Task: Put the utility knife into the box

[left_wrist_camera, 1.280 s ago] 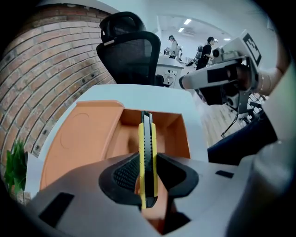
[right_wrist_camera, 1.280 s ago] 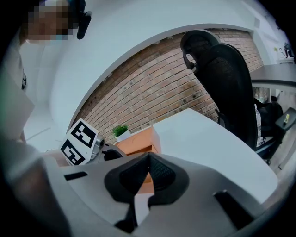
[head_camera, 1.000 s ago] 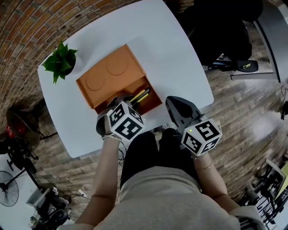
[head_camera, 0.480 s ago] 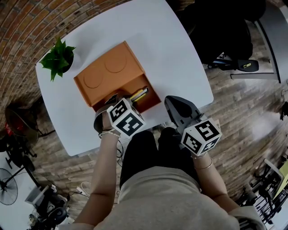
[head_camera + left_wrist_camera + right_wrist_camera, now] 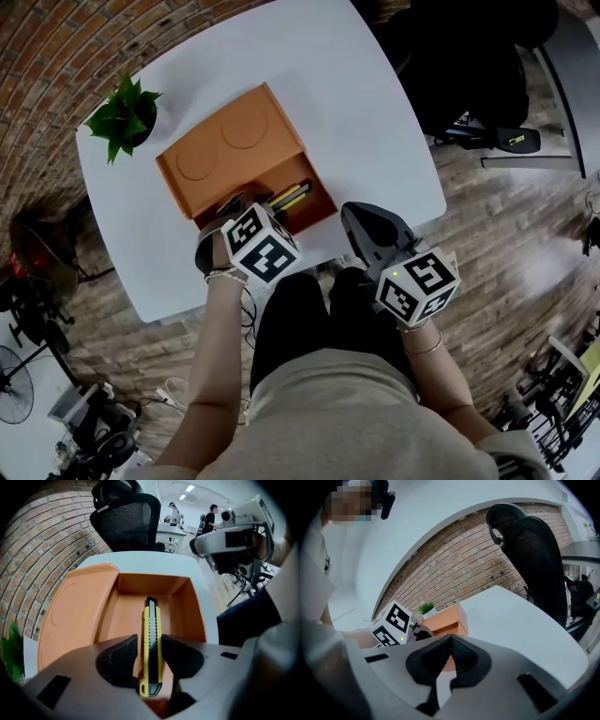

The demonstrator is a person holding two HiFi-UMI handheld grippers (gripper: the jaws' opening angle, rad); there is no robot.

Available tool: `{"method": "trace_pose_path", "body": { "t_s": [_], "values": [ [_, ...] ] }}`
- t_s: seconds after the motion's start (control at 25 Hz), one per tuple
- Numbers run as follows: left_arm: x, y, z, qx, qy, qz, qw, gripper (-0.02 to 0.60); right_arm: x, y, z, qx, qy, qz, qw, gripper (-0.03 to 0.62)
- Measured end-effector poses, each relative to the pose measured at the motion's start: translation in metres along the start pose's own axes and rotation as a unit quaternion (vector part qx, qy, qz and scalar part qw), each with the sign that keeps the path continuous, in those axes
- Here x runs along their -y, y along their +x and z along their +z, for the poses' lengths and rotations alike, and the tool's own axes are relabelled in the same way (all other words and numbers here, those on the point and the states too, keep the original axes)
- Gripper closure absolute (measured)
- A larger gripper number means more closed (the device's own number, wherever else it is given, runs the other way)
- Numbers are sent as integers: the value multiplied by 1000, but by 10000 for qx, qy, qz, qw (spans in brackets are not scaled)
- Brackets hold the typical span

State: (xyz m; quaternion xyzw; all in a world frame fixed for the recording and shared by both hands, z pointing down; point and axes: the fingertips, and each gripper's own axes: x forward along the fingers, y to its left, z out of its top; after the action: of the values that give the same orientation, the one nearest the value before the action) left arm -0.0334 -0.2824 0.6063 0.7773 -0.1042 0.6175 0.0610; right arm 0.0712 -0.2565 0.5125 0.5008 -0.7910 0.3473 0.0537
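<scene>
Low in the left gripper view, we note the left tool with jaws opening around the utility knife, which lies inside the orange box; right tool closed, empty.

Bright even light, fisheye distortion, vignetted corners

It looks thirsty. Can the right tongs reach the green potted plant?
Probably not yet: the shut right tongs are at the white table's near edge, the green potted plant at its far corner beyond the orange box.
</scene>
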Motion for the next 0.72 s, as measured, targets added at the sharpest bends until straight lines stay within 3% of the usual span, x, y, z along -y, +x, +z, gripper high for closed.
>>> {"method": "trace_pose_path", "body": {
  "t_s": [0.36, 0.52, 0.6, 0.72],
  "values": [
    [-6, -27, 7, 512, -225, 282, 9980, 413, -11, -3, 7, 42, -187, 90, 9998, 595],
    [-6, -50, 15, 990, -304, 385, 9939, 422, -21, -5, 16, 108, -306, 170, 9993, 595],
    [-9, -66, 21, 1363, -364, 530, 9886, 443, -28, -4, 22, 140, -400, 268, 9987, 595],
    [-14, -92, 30, 2073, -688, 668, 9736, 472, -33, -2, 32, 183, -555, 364, 9976, 595]
  ]
}}
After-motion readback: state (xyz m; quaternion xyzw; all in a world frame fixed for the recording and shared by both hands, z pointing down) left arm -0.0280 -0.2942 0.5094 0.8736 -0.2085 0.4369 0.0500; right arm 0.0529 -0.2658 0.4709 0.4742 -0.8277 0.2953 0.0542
